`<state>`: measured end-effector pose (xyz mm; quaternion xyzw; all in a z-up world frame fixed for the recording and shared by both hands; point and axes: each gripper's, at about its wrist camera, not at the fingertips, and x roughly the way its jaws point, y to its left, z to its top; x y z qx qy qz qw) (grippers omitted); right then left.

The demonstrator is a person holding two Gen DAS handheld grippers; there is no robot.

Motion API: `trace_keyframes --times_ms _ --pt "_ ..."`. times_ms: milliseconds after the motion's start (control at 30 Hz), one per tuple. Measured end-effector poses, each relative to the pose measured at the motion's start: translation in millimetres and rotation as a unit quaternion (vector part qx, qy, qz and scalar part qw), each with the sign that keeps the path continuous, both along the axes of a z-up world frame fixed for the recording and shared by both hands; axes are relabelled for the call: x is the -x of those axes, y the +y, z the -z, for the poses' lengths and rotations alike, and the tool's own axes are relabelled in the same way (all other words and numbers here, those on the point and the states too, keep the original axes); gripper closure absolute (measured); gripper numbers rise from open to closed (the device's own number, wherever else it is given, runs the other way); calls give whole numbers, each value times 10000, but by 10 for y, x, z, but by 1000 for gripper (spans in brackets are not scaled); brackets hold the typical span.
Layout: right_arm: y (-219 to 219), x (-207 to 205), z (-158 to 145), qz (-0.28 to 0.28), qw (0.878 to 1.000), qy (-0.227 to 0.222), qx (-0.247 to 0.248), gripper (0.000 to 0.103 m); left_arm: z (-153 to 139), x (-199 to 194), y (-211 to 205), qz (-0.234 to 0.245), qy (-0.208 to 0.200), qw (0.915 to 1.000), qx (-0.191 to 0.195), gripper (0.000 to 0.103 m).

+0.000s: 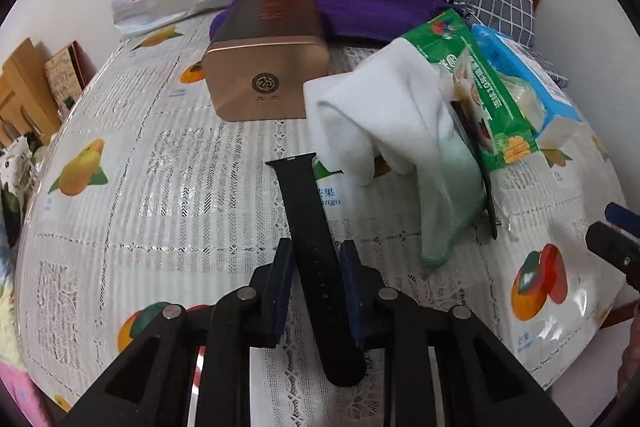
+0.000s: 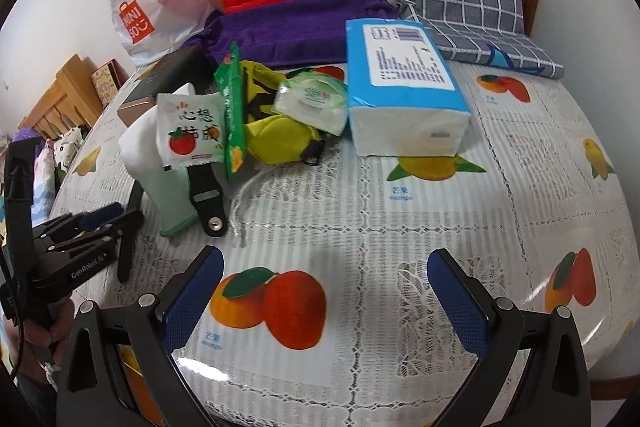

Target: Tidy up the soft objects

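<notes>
Left gripper (image 1: 316,259): jaws sit on both sides of the black strap (image 1: 312,223), close to it; squeezing or not, I cannot tell.
Right gripper (image 2: 324,267): jaws spread wide, nothing between them.
Hidden: white cloth (image 1: 372,115) covers part of the green packet (image 1: 476,95).
Nearby: gold tin (image 1: 268,67), tissue pack (image 2: 404,87), all on the surface (image 2: 440,227).

Sock (image 1: 380,123) hides green packet's (image 1: 472,83) side.
</notes>
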<state>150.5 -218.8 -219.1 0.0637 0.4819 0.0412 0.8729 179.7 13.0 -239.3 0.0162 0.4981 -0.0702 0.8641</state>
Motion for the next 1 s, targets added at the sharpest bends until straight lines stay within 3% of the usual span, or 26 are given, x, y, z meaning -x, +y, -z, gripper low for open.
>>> trace_keyframes --times_ms 167,300,333,367,467,567,633,833,933,1000 --pt "-120 -5 -5 54 9999 -35 -151 2 -1 -46 4 -62 76 9998 187 74" --pt "-130 -67 30 -9 9997 -2 -258 2 15 -36 -143 -78 -60 9996 -256 71" --pt "-121 -81 28 -43 9997 -19 -257 2 9 -41 -149 -80 -46 9996 -264 72" --pt "-99 -99 14 -97 9996 -61 -244 4 0 -53 -131 -124 -32 9996 -261 81" --pt "-18 -188 -67 -248 9991 -261 -225 8 -19 -76 -56 -236 20 9997 -103 82" --pt "68 -330 -162 -396 9973 -515 -328 18 -21 -58 -3 -347 -3 9990 -287 83" --pt "125 -435 -188 -503 9964 -560 -388 32 -26 -45 56 -397 11 9986 -338 83" --pt "371 -647 -166 -851 9943 -573 -305 46 -13 -38 203 -437 13 9989 -174 82" --pt "461 -722 -122 -913 9937 -550 -340 58 -5 -28 183 -402 -57 9989 -235 82" --pt "523 -757 -101 -942 9934 -602 -259 60 0 -14 177 -395 -110 9988 -257 82"
